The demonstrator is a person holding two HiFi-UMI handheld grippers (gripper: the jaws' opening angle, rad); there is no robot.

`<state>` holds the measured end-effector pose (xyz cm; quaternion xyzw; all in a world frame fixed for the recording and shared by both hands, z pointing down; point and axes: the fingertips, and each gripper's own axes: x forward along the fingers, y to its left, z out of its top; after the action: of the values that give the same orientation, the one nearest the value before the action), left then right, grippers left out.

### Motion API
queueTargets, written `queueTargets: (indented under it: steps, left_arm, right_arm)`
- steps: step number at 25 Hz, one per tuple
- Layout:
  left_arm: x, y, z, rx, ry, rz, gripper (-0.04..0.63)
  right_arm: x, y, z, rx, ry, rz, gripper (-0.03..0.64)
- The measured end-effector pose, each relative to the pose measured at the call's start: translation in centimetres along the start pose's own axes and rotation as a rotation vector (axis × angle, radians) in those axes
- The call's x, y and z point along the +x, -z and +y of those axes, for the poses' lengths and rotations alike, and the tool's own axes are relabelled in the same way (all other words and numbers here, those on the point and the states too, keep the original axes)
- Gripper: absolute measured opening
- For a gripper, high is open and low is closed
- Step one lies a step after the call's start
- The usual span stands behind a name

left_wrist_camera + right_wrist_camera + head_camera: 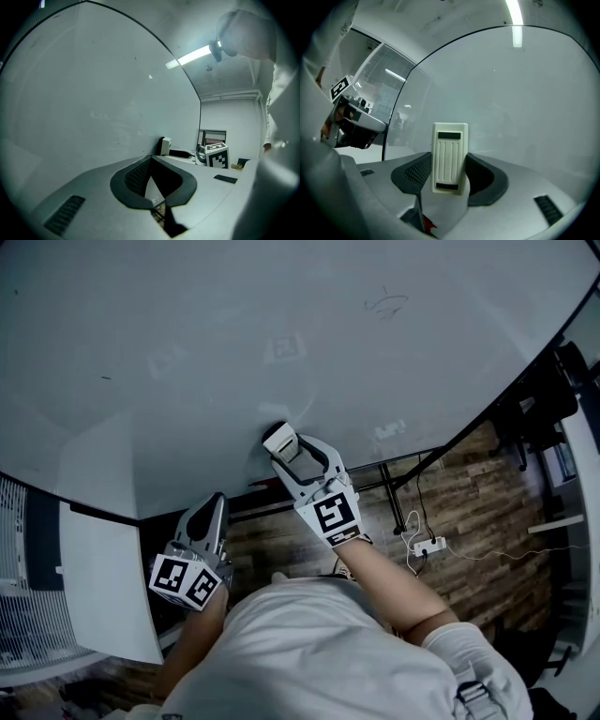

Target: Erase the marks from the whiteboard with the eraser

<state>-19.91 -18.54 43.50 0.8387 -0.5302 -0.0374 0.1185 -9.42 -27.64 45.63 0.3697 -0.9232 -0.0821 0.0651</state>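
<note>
The whiteboard (234,324) fills most of the head view. A faint scribble (384,304) sits at its upper right and a tiny dash (105,378) at its left. My right gripper (286,452) is shut on a white ribbed eraser (279,439), which is pressed against the board near its lower edge. In the right gripper view the eraser (449,157) stands upright between the dark pads. My left gripper (212,512) hangs below the board's edge, shut on nothing; its jaws (150,162) meet with no gap. From there the eraser (164,146) shows against the board.
Below the board lies a wooden floor with a white power strip (429,546) and cables. The board's dark stand legs (398,488) run under it. A white panel (103,582) stands at the left and dark furniture (539,409) at the right.
</note>
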Motion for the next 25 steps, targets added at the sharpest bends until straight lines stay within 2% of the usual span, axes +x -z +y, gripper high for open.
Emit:
queueTargets:
  steps: [6, 13, 20, 25]
  left_arm:
    - [3.6, 1.0, -2.9, -0.008, 0.038, 0.004, 0.008]
    - [9.6, 1.3, -7.8, 0.006, 0.069, 0.013, 0.008]
    - [15.2, 1.4, -12.6, 0.023, 0.099, 0.012, 0.008]
    - [17.4, 1.7, -14.8, 0.041, 0.094, 0.032, 0.008]
  right_arm:
    - [-3.2, 1.7, -5.3, 0.009, 0.044, 0.034, 0.23]
    - [-8.5, 3.9, -14.3, 0.033, 0.117, 0.053, 0.232]
    - [-15.3, 6.7, -25.1, 0.072, 0.224, 0.051, 0.232]
    - [-20.4, 10.0, -33.1, 0.099, 0.349, 0.068, 0.232]
